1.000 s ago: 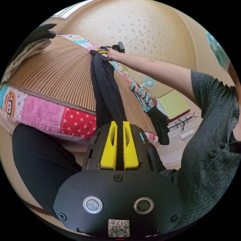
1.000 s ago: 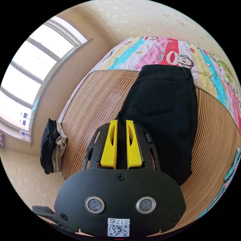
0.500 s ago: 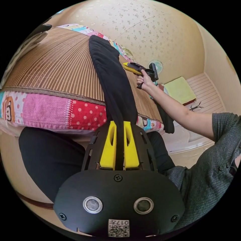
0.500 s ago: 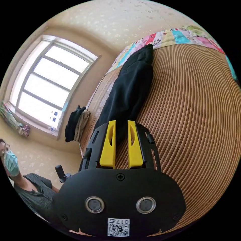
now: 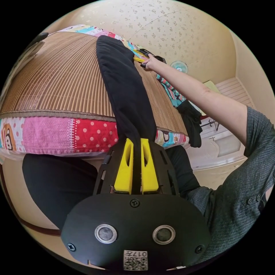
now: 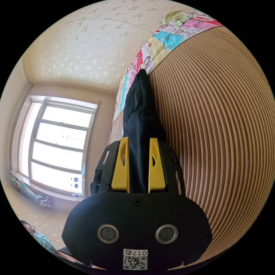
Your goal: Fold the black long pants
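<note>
Black long pants are laid out lengthwise on our ribbed bamboo bed mat. Our left gripper is clamped on one end; our right gripper sits parted around the far end. Guessing it's mid-fold, so next: pinch and carry over.

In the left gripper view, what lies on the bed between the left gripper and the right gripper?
The black pants stretch between them across the bamboo mat, from the left gripper to the right gripper.

both views close along the pants, opposite ends
</note>
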